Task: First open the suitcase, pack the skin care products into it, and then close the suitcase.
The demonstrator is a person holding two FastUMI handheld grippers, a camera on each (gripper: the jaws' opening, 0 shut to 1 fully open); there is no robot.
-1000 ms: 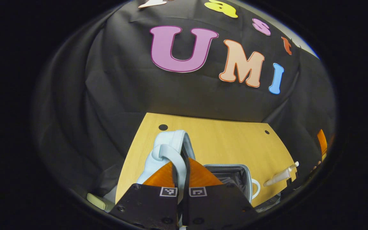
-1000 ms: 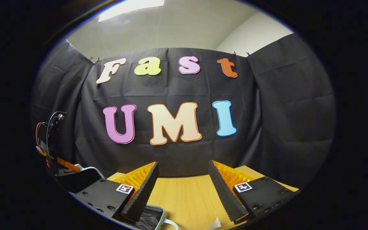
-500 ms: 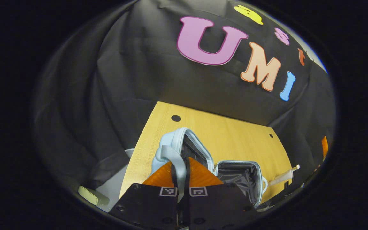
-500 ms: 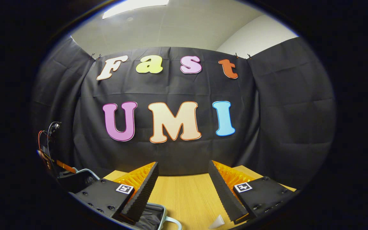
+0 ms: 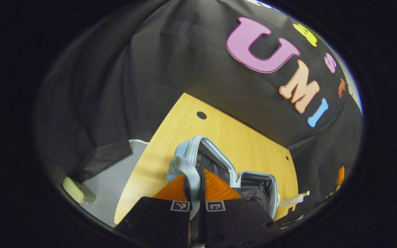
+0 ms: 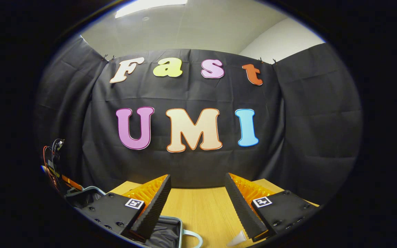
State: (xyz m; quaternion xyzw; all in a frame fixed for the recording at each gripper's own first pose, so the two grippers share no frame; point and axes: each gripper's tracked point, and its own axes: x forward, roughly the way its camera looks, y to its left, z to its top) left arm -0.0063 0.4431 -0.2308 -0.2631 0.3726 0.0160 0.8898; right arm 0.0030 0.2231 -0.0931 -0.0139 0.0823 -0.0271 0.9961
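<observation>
My left gripper [image 5: 194, 176] is shut on the pale blue handle [image 5: 186, 168] of the small suitcase's lid [image 5: 215, 159]. The lid is swung up and away from the base [image 5: 255, 188], whose dark lining shows. A cream skin care tube [image 5: 293, 199] lies on the table just right of the base. In the right gripper view, my right gripper [image 6: 196, 182] hangs open over the table with nothing between its fingers. Below its left finger are the suitcase base [image 6: 166, 233] and its side handle [image 6: 194, 236]. The tube's white tip [image 6: 237, 238] pokes out near the right finger.
The wooden table [image 5: 243, 137] has two round holes and ends at the black cloth. Left of it lie grey floor [image 5: 109, 179] and a pale green block [image 5: 74, 189]. The left gripper's wires [image 6: 51, 162] and the raised lid [image 6: 83, 195] stand at the far left of the right gripper view.
The left gripper has pulled the lid farther open and away from the base, and its view has tilted. The right gripper has stayed open and nearly still.
</observation>
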